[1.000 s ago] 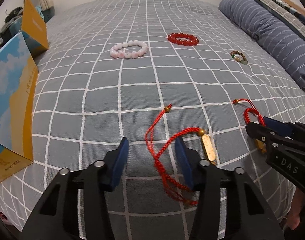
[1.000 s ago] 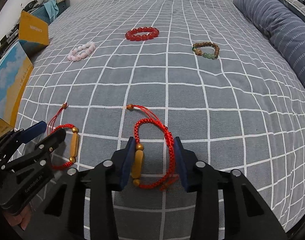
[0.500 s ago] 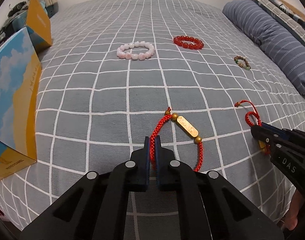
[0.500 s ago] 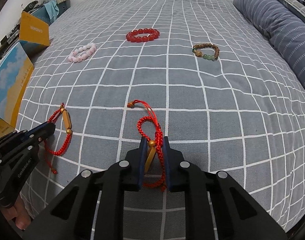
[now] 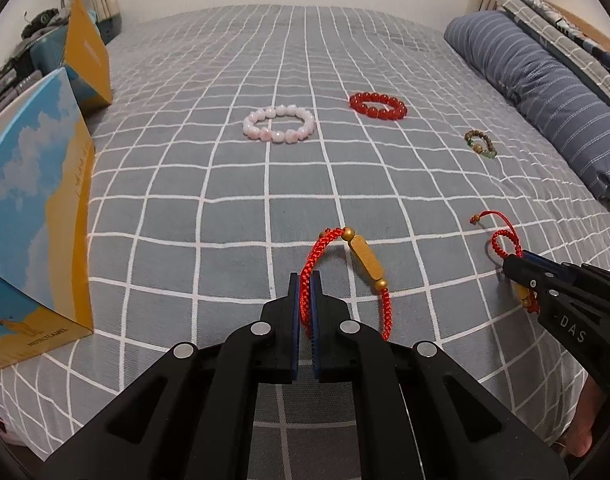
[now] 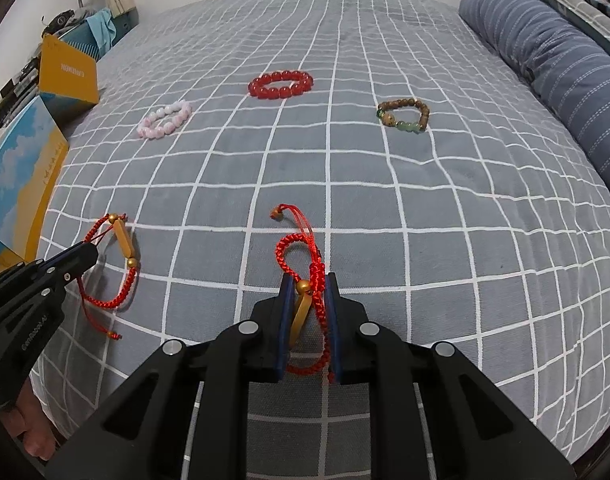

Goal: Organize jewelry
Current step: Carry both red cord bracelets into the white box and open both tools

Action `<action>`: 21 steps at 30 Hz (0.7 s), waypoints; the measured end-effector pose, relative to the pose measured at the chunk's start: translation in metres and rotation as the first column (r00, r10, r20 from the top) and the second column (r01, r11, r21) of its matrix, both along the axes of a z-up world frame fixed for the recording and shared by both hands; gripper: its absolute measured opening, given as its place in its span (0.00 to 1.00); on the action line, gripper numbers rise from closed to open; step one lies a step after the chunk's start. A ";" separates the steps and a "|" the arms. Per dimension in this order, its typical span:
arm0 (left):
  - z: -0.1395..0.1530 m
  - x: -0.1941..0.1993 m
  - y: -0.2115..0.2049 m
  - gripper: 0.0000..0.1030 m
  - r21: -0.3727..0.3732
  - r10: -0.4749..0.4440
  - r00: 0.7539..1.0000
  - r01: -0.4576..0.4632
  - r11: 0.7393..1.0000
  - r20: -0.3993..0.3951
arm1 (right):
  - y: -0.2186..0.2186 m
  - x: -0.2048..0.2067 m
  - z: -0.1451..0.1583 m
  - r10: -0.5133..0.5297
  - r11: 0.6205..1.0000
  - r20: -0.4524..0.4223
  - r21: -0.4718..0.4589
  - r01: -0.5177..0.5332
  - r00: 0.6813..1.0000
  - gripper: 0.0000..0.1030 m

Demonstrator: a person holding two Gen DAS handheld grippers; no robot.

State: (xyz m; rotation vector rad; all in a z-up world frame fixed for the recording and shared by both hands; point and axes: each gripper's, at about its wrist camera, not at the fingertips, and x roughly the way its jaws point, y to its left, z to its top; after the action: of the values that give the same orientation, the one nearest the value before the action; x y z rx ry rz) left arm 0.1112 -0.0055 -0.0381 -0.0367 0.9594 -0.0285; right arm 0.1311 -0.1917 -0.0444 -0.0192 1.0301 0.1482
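Writing shows in a few places. The side of the right gripper (image 6: 308,280) reads "DAS" in the left wrist view. The yellow box (image 6: 68,74) at the far left edge of the bed (image 5: 233,216) carries white lettering too small to read for certain. The nearer box with a sky picture (image 5: 29,216) has a small line of print along its lower edge that is not legible.

Two red cord bracelets lie near the front edge of the bed, well apart from each other. The left red bracelet (image 5: 347,276) has a long gold bar whose axis runs from the upper left to the lower right in the left wrist view, with a gold bead at each end. The right red bracelet (image 6: 305,276) has its cord loop pointing away from the camera, and its tail ends in a small gold bead farther up the bed.

The left gripper (image 5: 305,284) has its blue pads pressed together on the braided cord of the left red bracelet. The right gripper is clamped on the right red bracelet, with the gold bar and the knotted cord squeezed between its pads.

Farther back lie a pink bead bracelet (image 5: 279,124), a red bead bracelet (image 5: 378,106) and a brown and green bead bracelet (image 6: 403,115), each apart from the others.
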 end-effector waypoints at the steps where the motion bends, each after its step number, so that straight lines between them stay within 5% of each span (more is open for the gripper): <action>1: 0.002 -0.001 0.000 0.03 -0.001 0.000 1.000 0.000 1.000 0.004 | 0.000 -0.001 0.002 -0.003 1.000 0.005 0.000 0.003 1.000 0.14; 21: 0.043 0.002 0.004 0.03 -0.027 -0.017 0.997 0.019 0.999 0.074 | 0.007 0.003 0.034 -0.018 1.000 0.086 0.004 0.018 0.996 0.12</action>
State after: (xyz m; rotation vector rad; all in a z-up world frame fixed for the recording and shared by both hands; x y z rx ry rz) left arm 0.1136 -0.0016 0.0052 -0.0518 0.8858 -0.0590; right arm 0.1345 -0.1847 -0.0105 -0.0134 0.9435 0.1315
